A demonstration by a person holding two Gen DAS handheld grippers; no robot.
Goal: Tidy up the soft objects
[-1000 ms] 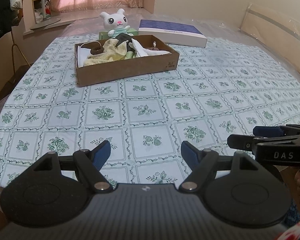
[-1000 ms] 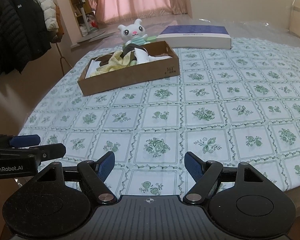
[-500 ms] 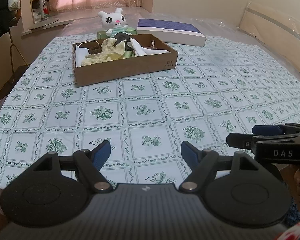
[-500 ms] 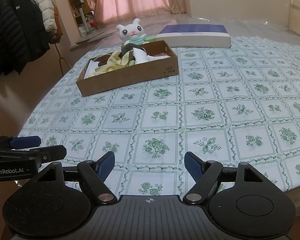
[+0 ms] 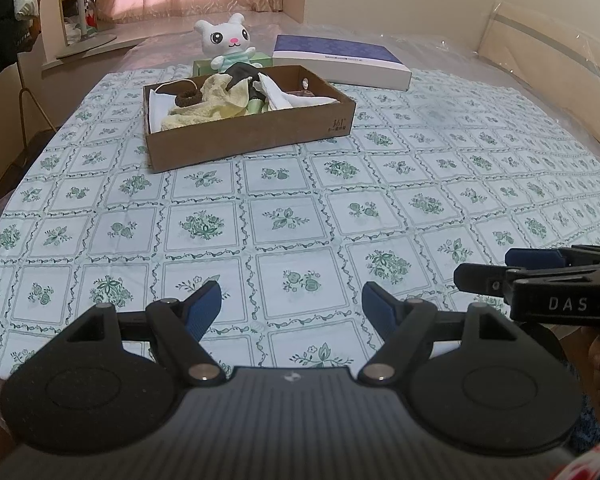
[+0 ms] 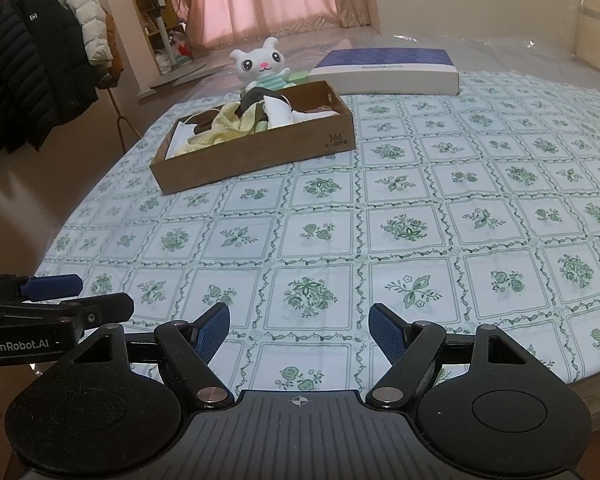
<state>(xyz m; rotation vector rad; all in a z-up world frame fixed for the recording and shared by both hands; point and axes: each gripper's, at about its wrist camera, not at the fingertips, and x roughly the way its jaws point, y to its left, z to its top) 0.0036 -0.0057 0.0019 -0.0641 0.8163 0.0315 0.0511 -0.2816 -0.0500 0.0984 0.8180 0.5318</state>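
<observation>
A tabletop (image 5: 440, 208) covered with a pale cloth printed in green floral squares fills both views, largest of all. At its far end lies a flat blue-topped white box (image 5: 340, 60), its long axis running left to right across the back edge. Nearer, and toward the far left of the cloth, sits a shallow brown cardboard box (image 5: 252, 136); its long axis runs roughly left to right too, skewed so that its right end sits farther back, and a printed mark faces forward on the right of its front wall. Inside it soft things are heaped loosely: a pale yellow cloth (image 5: 204, 110) across the middle, a white cloth (image 5: 288, 98) toward the right end, a dark cloth (image 5: 242, 72) draped at the back, and a brown hair tie (image 5: 188, 98) lying on the left part. Just behind the box a white plush rabbit (image 5: 224, 40) sits upright, face turned toward the cameras, beside a small green box (image 5: 204, 66). Both grippers hover over the near edge, well apart from the cardboard box and side by side. The left gripper (image 5: 292, 306) has its blue-padded fingers spread wide with nothing between them; the right gripper (image 6: 299, 330) is likewise spread wide and empty, both pointing toward the far end.
</observation>
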